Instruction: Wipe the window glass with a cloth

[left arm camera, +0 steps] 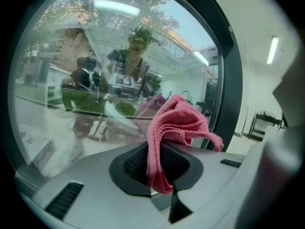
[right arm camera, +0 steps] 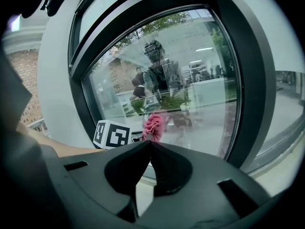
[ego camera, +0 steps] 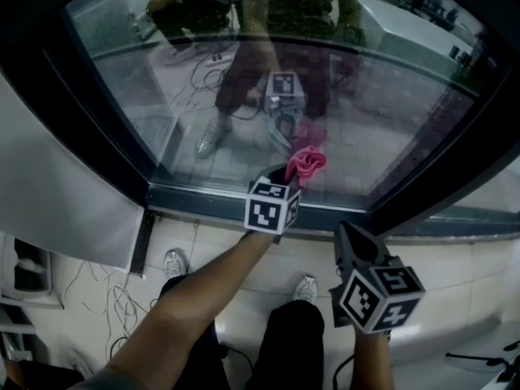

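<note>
A pink cloth (ego camera: 306, 165) is pinched in my left gripper (ego camera: 286, 177), which is shut on it and held up against the lower part of the window glass (ego camera: 268, 88). In the left gripper view the cloth (left arm camera: 174, 128) bunches out above the jaws and hangs down between them, its top close to the glass (left arm camera: 95, 66). My right gripper (ego camera: 348, 238) hangs lower and to the right, below the sill, shut with nothing in it. From the right gripper view I see the cloth (right arm camera: 153, 126) and the left gripper's marker cube (right arm camera: 111, 134) ahead of the closed jaws.
A dark window frame (ego camera: 114, 128) surrounds the glass, with a grey sill (ego camera: 203, 201) along the bottom. A white wall panel (ego camera: 57, 210) stands at the left. Cables (ego camera: 106, 299) lie on the tiled floor by the person's shoes (ego camera: 175, 262). Reflections of the person show in the glass.
</note>
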`<act>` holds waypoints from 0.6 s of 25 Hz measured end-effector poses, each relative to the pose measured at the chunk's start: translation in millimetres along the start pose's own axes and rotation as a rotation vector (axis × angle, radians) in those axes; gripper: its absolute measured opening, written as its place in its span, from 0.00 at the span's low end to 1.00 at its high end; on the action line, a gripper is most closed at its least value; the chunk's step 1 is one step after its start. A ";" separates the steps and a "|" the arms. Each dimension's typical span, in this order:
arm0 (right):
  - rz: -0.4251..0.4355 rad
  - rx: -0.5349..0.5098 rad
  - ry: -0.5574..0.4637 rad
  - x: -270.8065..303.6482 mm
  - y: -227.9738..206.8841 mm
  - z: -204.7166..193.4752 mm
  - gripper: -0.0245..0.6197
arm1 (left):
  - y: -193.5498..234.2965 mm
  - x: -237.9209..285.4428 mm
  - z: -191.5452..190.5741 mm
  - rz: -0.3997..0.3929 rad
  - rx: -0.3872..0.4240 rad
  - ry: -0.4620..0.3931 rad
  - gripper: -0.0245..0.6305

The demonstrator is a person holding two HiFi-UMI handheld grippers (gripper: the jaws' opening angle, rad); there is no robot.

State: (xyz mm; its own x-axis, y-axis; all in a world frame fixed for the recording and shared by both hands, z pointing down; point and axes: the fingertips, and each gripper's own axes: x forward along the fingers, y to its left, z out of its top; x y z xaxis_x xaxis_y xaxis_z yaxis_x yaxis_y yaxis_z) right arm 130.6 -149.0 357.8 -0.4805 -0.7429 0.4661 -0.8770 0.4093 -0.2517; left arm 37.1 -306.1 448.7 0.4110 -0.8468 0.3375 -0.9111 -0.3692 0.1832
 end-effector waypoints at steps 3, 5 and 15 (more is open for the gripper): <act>0.023 -0.014 0.004 12.7 21.7 0.2 0.03 | 27.0 -15.3 -0.1 0.030 -0.001 0.002 0.12; 0.041 -0.025 0.014 22.8 37.5 -2.0 0.03 | 45.0 -25.3 0.5 0.049 -0.003 0.003 0.12; 0.115 -0.077 0.054 60.1 101.6 -9.0 0.03 | 135.1 -72.7 0.7 0.142 -0.021 0.005 0.12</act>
State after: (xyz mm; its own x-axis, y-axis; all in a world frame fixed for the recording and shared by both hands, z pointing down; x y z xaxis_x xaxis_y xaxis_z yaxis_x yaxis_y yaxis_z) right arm 12.6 -147.2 367.9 -0.5753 -0.6598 0.4834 -0.8121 0.5313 -0.2414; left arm -115.9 -294.7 448.2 0.2786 -0.8880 0.3659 -0.9592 -0.2379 0.1529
